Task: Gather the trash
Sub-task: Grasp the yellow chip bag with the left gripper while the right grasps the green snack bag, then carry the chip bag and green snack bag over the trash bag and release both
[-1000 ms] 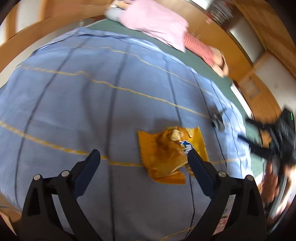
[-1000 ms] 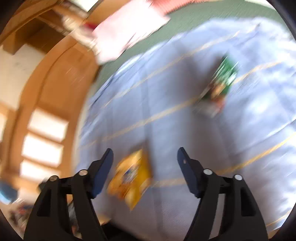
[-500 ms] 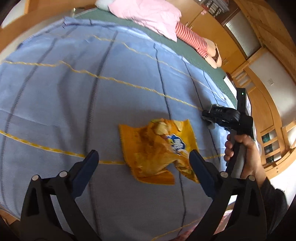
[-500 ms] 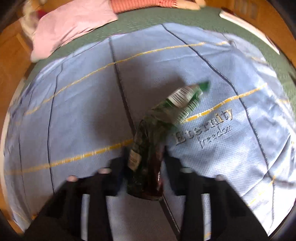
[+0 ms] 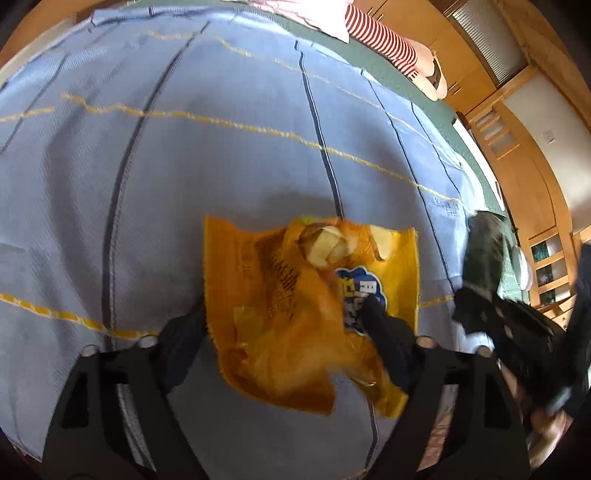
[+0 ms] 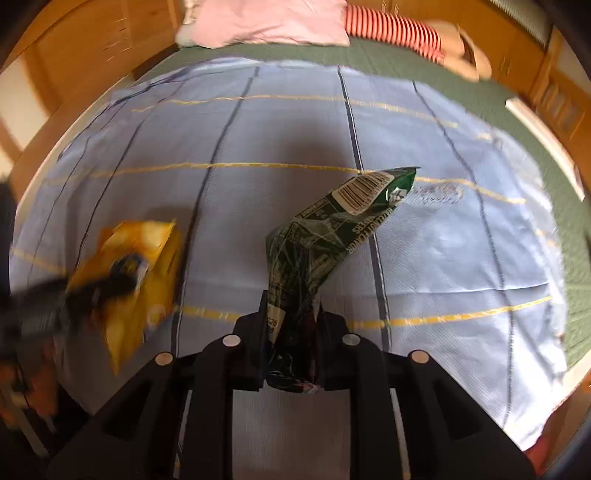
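A crumpled yellow chip bag (image 5: 280, 295) lies on the blue blanket (image 5: 184, 184). My left gripper (image 5: 284, 332) straddles it with jaws closing. One finger stands at the bag's left edge and the other rests over its right part. A grip does not show. A dark green snack bag (image 6: 332, 229) sticks up from my right gripper (image 6: 291, 332), which is shut on its lower end. The left wrist view shows the green bag (image 5: 484, 251) at the right edge, and the right wrist view shows the yellow bag (image 6: 125, 266) blurred at the left.
The blue blanket (image 6: 258, 129) covers a green mattress (image 6: 480, 92). A pink pillow (image 6: 266, 22) and a red-and-white striped soft toy (image 6: 391, 29) lie at the far end. Wooden cabinets (image 5: 517, 166) stand beyond the bed's right side.
My left gripper came down closer to the yellow bag and its jaws narrowed around it. My right gripper swung over to the green bag, shut on it and raised it off the blanket.
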`<act>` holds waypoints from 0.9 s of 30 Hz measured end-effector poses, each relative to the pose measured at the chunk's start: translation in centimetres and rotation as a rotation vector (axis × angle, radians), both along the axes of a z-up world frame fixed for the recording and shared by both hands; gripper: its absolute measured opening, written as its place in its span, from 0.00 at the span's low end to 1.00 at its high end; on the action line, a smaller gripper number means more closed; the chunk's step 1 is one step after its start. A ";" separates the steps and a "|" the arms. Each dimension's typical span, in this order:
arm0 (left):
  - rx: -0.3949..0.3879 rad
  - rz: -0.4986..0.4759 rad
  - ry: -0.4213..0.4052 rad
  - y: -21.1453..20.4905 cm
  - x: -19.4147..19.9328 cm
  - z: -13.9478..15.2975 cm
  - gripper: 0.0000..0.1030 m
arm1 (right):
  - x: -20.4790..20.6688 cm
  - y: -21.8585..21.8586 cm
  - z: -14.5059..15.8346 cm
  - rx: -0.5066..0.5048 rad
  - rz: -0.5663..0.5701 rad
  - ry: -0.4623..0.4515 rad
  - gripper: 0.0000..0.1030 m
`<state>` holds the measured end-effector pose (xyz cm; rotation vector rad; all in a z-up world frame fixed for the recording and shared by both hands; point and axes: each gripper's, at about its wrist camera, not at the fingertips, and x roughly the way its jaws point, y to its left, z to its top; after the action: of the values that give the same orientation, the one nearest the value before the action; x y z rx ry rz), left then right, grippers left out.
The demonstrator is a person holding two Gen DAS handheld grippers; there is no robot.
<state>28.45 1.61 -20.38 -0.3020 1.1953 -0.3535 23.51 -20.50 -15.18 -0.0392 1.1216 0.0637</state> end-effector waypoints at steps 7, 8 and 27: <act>0.002 -0.021 -0.020 -0.1 -0.4 0.4 0.50 | -3.9 0.8 1.3 -0.010 0.002 -0.052 0.20; 0.013 -0.027 -0.028 -0.1 -0.5 0.7 0.46 | -4.2 0.9 1.5 -0.017 0.001 -0.060 0.20; 0.288 0.118 -0.547 2.4 -16.7 17.0 0.43 | -13.9 1.6 9.4 0.012 0.039 -0.275 0.20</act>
<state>11.79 3.97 -3.34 -0.0173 0.6726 -0.1417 9.60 -18.92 -5.74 -0.0576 0.8458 0.0971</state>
